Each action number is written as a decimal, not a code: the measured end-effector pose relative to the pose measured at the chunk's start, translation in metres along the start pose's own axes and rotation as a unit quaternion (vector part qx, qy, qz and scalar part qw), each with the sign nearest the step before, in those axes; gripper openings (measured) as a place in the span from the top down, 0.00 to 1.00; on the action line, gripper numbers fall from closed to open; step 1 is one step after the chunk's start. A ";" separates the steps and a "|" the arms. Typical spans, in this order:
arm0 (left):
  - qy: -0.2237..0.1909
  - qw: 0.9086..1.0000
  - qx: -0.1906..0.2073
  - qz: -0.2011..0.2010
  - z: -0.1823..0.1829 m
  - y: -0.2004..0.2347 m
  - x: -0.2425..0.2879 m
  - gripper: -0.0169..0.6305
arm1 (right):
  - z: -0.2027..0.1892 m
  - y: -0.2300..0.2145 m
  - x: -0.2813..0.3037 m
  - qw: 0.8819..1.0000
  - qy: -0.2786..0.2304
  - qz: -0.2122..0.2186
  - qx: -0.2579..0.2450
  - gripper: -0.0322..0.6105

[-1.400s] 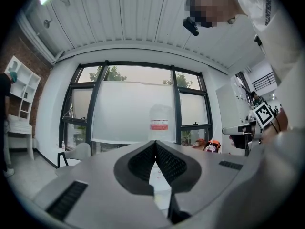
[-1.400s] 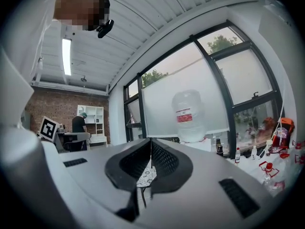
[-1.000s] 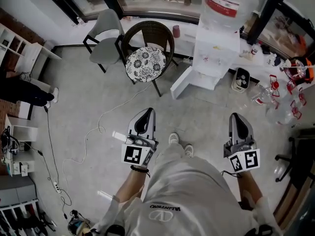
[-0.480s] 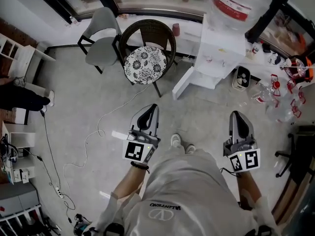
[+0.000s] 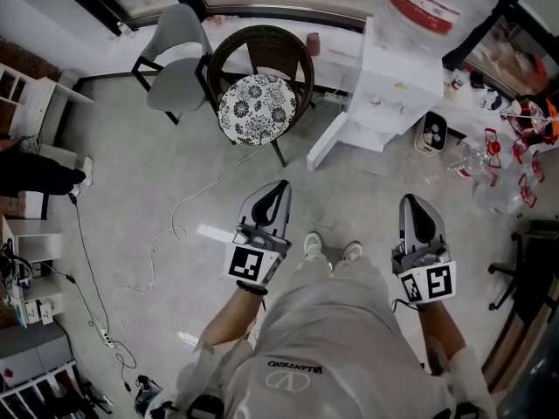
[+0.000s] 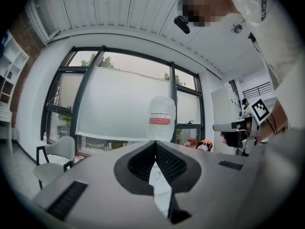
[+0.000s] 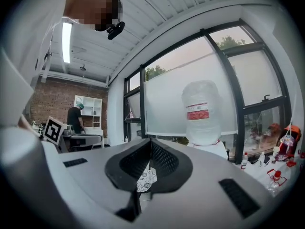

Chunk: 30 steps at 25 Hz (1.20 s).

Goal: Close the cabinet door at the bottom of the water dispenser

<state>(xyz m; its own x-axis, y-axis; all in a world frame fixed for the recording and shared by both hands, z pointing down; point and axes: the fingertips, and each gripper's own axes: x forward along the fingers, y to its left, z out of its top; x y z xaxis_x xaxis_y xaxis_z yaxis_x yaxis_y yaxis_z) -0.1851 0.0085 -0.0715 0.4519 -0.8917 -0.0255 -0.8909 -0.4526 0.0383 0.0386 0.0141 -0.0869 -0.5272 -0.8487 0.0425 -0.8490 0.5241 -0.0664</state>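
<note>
1. Water dispenser (image 5: 397, 94), at one o'clock, well apart from both grippers; its bottle (image 5: 428, 3) carries a red label, print unreadable.
2. Cabinet door (image 5: 325, 142) at its base stands swung open, untouched.
3. Left gripper (image 5: 278, 187) and right gripper (image 5: 411, 202): jaws together, empty, presumably readied for pushing.

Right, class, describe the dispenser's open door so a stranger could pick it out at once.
Find the white water dispenser under the big bottle. At its foot, a white door stands open toward the wicker chair. It is the only panel standing ajar at floor level.
</note>
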 end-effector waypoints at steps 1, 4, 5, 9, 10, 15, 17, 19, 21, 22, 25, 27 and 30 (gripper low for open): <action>0.000 1.000 0.005 -0.002 -0.001 -0.003 0.003 0.98 | -0.003 -0.001 0.003 1.000 0.001 0.002 0.001 0.92; 0.007 1.000 0.013 -0.009 -0.007 -0.012 0.015 0.98 | -0.009 -0.002 0.019 1.000 -0.001 0.013 0.002 0.93; 0.010 1.000 0.011 -0.008 -0.011 -0.013 0.020 0.98 | -0.010 -0.002 0.026 1.000 -0.003 0.019 0.005 0.92; -0.002 1.000 0.013 0.000 -0.039 -0.015 0.039 0.98 | -0.030 -0.001 0.050 0.998 -0.014 0.059 0.002 0.92; -0.003 1.000 0.015 -0.001 -0.056 -0.014 0.043 0.98 | -0.043 -0.001 0.057 0.997 -0.018 0.071 -0.004 0.92; -0.013 0.999 0.031 0.012 -0.180 0.001 0.064 0.98 | -0.160 -0.004 0.100 0.991 -0.038 0.130 -0.019 0.92; -0.017 0.999 0.037 0.017 -0.241 0.011 0.069 0.98 | -0.224 -0.006 0.117 0.989 -0.038 0.141 -0.027 0.92; -0.014 0.999 0.039 0.018 -0.307 0.021 0.076 0.98 | -0.289 -0.010 0.133 0.988 -0.033 0.145 -0.026 0.92; -0.009 0.999 0.039 0.019 -0.366 0.030 0.084 0.98 | -0.349 -0.012 0.151 0.988 -0.030 0.151 -0.018 0.92; -0.009 0.999 0.043 0.018 -0.391 0.035 0.088 0.98 | -0.376 -0.013 0.161 0.988 -0.029 0.153 -0.016 0.92; -0.006 0.998 0.055 0.013 -0.457 0.049 0.097 0.98 | -0.444 -0.015 0.188 0.987 -0.029 0.156 -0.012 0.92; -0.005 0.998 0.062 0.012 -0.494 0.058 0.099 0.98 | -0.482 -0.016 0.202 0.987 -0.031 0.155 -0.008 0.92; -0.001 0.998 0.068 0.015 -0.543 0.071 0.104 0.98 | -0.530 -0.019 0.217 0.988 -0.032 0.153 -0.008 0.92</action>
<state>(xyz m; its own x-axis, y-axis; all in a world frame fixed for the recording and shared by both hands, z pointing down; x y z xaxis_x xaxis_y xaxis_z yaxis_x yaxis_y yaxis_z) -0.1762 -0.1189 0.4709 0.4258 -0.9044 -0.0282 -0.9017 -0.4216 -0.0960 -0.0780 -0.1426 0.4522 -0.7567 -0.6525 -0.0397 -0.6506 0.7577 -0.0517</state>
